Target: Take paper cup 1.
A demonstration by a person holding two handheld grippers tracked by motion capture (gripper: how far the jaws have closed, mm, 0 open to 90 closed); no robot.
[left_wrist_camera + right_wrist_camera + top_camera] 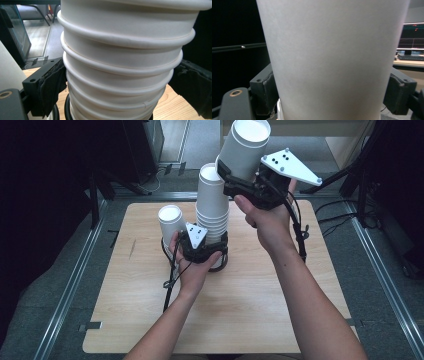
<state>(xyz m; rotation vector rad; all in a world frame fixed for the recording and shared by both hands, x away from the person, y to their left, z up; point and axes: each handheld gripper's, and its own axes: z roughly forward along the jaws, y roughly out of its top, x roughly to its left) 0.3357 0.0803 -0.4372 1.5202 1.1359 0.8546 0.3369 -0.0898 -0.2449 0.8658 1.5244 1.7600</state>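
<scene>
Right gripper (231,176) pinching a single paper cup (246,147) raised above the table (250,310), left gripper (207,249) clamped around the cup stack (212,202).

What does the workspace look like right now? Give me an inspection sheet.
Surface: wooden table, bare around the cups.
Job's things: inverted cup stack on the table; lifted cup above it, tilted; single cup inverted beside the stack.
Clutter: nothing seen.
Grippers: left gripper clamped on the stack's lower part; right gripper shut on the lifted cup.
Cables: black cable trailing from the left gripper across the table.
Surroundings: dark stands, grey floor.
</scene>
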